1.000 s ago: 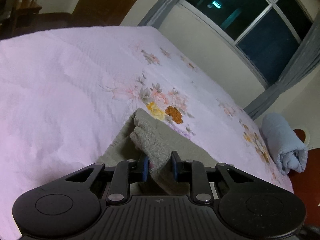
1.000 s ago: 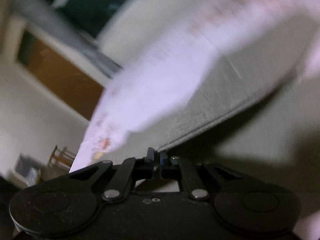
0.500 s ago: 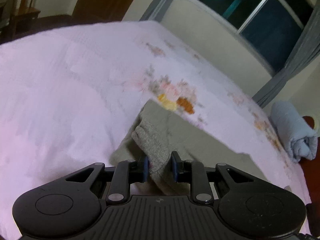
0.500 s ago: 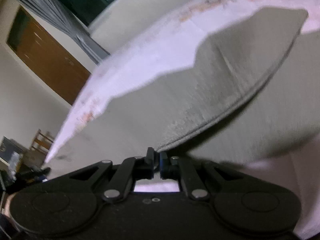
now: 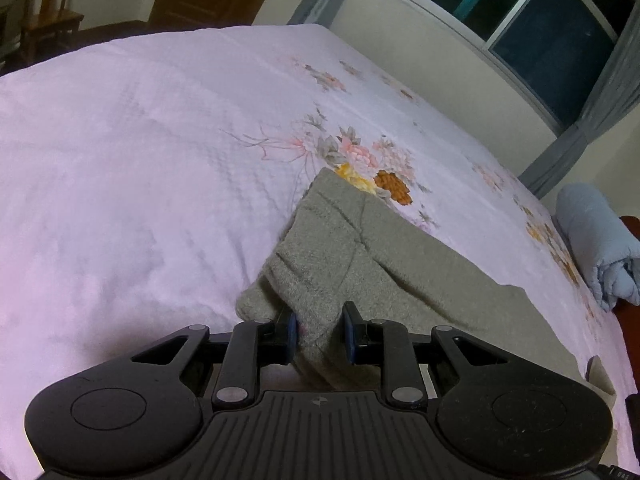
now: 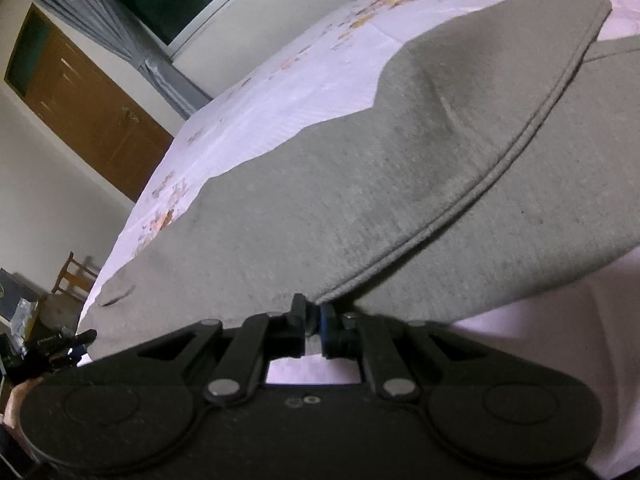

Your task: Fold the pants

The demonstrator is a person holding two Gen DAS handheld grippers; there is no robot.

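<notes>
Left tool points forward and slightly down, its two blue-padded fingers partway closed and pinching a bunched fold of the grey pants. Right tool is tilted sideways, its fingers nearly together, clamping the pants' hemmed edge.

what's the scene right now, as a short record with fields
surface: bed with a pink floral cover
garment: grey pants, partly folded on the bed
left gripper: shut on a thick bunch of the pants
right gripper: shut on a thin hem of the pants, upper layer over a lower one
beside: rolled blue blanket at the bed's far edge
background: window, brown door
</notes>
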